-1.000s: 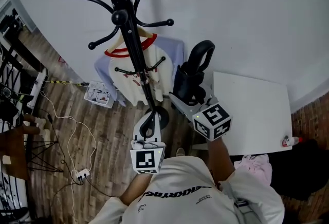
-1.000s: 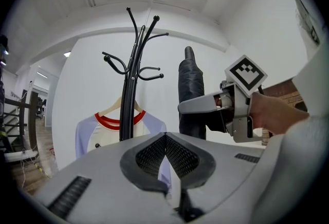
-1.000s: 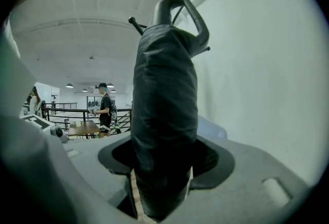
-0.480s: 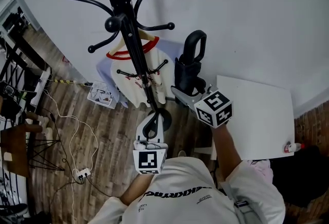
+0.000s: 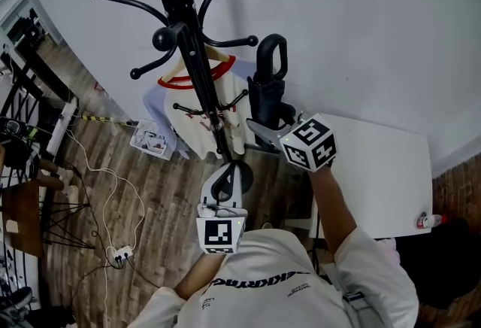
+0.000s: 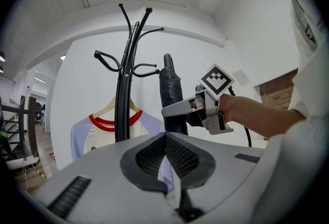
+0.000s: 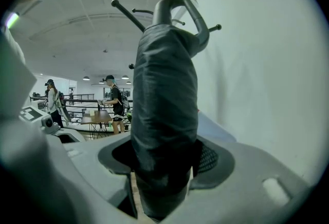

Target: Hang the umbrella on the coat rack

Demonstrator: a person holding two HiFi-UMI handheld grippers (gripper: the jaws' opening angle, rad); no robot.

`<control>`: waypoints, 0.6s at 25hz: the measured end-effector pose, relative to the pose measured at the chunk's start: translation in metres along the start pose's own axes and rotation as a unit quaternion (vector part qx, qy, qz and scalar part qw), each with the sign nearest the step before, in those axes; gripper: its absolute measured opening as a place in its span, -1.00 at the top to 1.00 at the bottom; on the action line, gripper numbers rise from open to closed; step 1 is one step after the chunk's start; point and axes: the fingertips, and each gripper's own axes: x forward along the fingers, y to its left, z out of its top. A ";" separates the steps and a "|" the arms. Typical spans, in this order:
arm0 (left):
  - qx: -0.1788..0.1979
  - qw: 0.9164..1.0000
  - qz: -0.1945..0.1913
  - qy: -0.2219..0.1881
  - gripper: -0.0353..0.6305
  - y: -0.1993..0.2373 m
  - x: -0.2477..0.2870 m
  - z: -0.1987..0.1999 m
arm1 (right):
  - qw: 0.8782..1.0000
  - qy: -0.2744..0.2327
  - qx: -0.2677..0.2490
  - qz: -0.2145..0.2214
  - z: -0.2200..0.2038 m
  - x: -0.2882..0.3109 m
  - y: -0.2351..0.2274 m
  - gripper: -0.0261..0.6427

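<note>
A folded black umbrella (image 5: 269, 89) with a loop handle (image 7: 181, 12) stands upright in my right gripper (image 5: 264, 131), whose jaws are shut on its wrapped body (image 7: 164, 130). It sits just right of the black coat rack (image 5: 188, 41), its handle close to the tip of a curved hook (image 5: 252, 40). My left gripper (image 5: 222, 182) hangs lower, in front of the rack's pole, jaws shut with nothing between them (image 6: 165, 151). In the left gripper view the umbrella (image 6: 171, 92) and the right gripper (image 6: 185, 109) appear beside the pole (image 6: 122, 105).
A white shirt with red collar (image 5: 199, 104) hangs on a hanger on the rack. A white table (image 5: 376, 176) stands at the right by the white wall. Cables and a power strip (image 5: 116, 253) lie on the wooden floor at the left.
My right gripper has carried the umbrella up and left in the head view, toward the rack's hooks. The left gripper has stayed where it was.
</note>
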 end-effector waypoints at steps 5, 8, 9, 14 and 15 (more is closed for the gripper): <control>-0.001 1.000 0.004 0.002 0.90 0.005 0.004 -0.002 | 0.999 -0.005 0.029 0.025 0.004 0.011 -0.010 0.10; -0.002 1.000 0.005 0.004 0.90 0.007 0.005 -0.004 | 0.999 0.000 0.020 0.032 0.008 0.016 -0.012 0.10; -0.003 1.000 0.006 0.004 0.90 0.008 0.005 -0.004 | 0.999 0.003 0.016 0.036 0.009 0.018 -0.012 0.10; -0.003 1.000 0.010 0.006 0.90 0.010 0.004 -0.004 | 0.998 0.008 0.018 0.067 0.017 0.027 -0.008 0.10; -0.003 1.000 0.011 0.005 0.90 0.010 0.004 -0.004 | 0.997 0.009 0.021 0.075 0.019 0.029 -0.007 0.10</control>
